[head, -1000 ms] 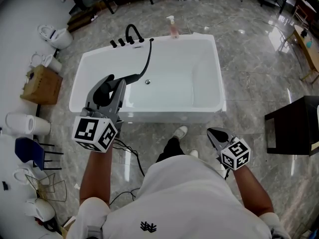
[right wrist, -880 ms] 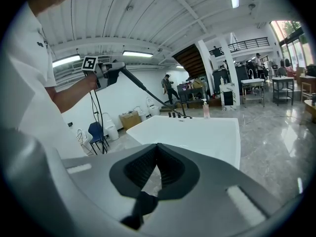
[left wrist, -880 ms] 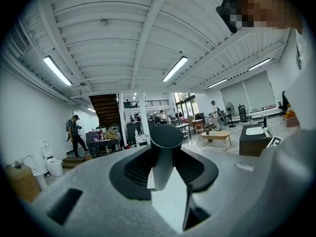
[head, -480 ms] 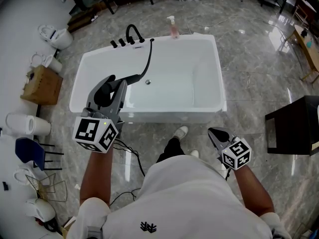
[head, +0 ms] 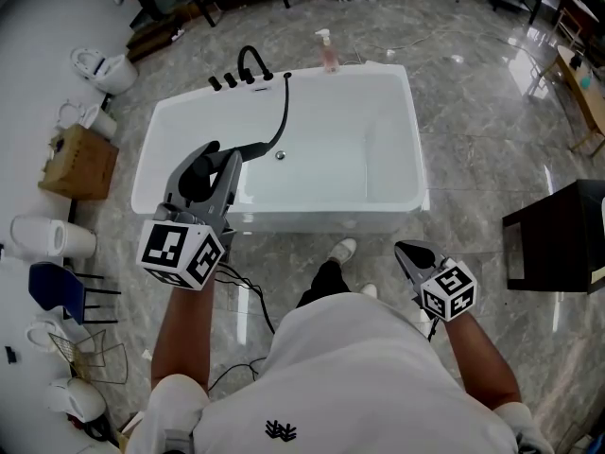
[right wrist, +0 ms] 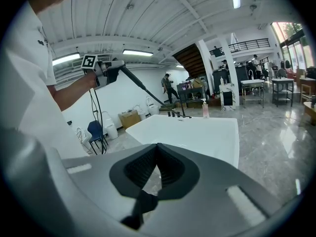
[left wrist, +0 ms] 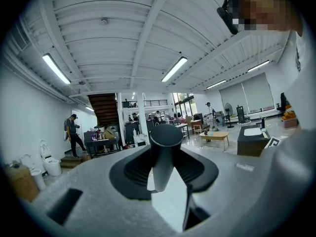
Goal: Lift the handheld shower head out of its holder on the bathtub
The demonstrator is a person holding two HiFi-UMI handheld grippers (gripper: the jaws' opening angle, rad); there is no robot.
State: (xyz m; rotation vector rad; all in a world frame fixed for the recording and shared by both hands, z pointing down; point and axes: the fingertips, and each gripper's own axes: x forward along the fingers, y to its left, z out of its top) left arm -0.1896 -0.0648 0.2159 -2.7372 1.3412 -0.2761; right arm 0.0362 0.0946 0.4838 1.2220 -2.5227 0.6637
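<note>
so, shower head out of holder, held up by left gripper

the left gripper (head: pixel 214 162) is clamped on the black shower head (head: pixel 198 176). the left gripper view shows the handle standing upright between the jaws, pads pressed on both sides. the head sits raised over the near-left corner of the tub (head: pixel 417 149), clear of the rim and well apart from the faucet (head: pixel 251 62) at the far end. the hose (head: pixel 281 121) runs from the head across the tub to the far deck just beside the faucet, where the holder should be; the holder itself is too small to pick out. in the right gripper view the hose looks fairly straight between the raised gripper and the deck, so not much slack seems left.

the right gripper (head: pixel 408 253) hangs low by the person's right side, near the floor in front of the tub, jaws together and nothing between them. it takes no part here.

judgement: the lift named in the task looks done, since the head is free of the deck and carried in the grip. nothing more of the task appears left, other than keeping hold without tugging the hose.
</note>
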